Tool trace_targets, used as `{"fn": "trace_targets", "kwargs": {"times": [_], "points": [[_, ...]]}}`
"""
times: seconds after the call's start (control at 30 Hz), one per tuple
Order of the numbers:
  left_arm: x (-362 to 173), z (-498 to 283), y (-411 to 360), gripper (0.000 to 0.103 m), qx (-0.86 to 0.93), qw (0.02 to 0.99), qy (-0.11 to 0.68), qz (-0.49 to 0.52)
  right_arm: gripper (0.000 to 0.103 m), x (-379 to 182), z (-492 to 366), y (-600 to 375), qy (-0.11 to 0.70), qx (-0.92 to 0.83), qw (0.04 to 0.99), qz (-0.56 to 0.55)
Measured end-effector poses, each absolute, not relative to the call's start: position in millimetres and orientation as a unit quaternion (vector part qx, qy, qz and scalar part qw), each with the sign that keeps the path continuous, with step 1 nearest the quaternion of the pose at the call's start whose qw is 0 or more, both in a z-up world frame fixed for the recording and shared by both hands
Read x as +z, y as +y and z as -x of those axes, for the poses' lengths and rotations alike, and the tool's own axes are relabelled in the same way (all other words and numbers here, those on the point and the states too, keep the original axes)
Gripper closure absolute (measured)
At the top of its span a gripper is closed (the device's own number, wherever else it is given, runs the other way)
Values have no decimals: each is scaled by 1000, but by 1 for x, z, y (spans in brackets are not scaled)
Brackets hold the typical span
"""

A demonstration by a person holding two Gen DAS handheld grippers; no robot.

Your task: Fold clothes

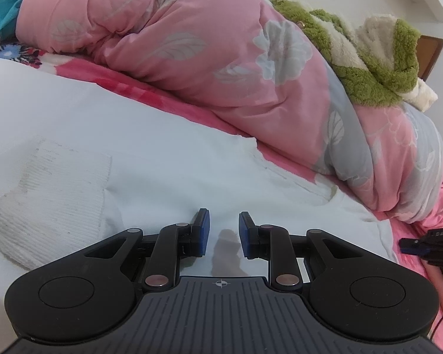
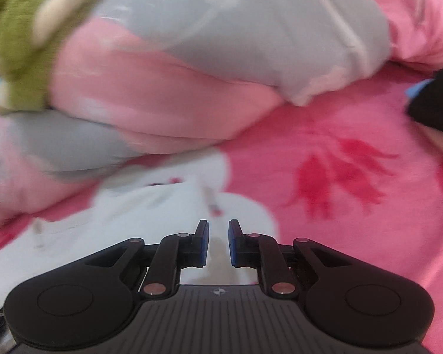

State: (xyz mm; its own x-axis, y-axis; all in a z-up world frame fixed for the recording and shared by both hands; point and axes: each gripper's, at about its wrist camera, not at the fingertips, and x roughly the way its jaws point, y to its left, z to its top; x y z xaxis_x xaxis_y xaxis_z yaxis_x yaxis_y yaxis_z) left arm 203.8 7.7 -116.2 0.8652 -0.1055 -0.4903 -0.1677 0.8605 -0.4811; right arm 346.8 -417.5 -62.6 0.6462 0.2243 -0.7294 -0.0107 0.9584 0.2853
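A white garment (image 1: 168, 159) lies spread on the pink bed sheet (image 2: 339, 177), ribbed cuff (image 1: 53, 200) at near left. Left gripper (image 1: 223, 234) and right gripper (image 2: 218, 243) hover above it, fingers slightly parted, empty. A clean fold likely needs pinching an edge squarely.

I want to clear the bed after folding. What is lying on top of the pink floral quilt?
A fuzzy green and cream blanket is heaped on top of the pink floral quilt, toward its far right end. Whatever lies beneath that heap or inside the quilt's folds is covered.
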Motion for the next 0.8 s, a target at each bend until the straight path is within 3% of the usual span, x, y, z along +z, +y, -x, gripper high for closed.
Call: {"fn": "trace_targets", "kwargs": {"times": [0.2, 0.53, 0.6, 0.8], "points": [[-115, -204, 9, 79, 17, 928, 260, 266, 91, -92, -378, -415, 432, 29, 892, -126], [-115, -203, 13, 79, 18, 925, 258, 277, 89, -78, -381, -401, 425, 57, 888, -167], [-115, -203, 13, 79, 19, 925, 258, 278, 97, -73, -371, -410, 422, 57, 886, -185], [-117, -203, 15, 79, 16, 923, 258, 285, 93, -59, -341, -440, 415, 55, 876, -238]]}}
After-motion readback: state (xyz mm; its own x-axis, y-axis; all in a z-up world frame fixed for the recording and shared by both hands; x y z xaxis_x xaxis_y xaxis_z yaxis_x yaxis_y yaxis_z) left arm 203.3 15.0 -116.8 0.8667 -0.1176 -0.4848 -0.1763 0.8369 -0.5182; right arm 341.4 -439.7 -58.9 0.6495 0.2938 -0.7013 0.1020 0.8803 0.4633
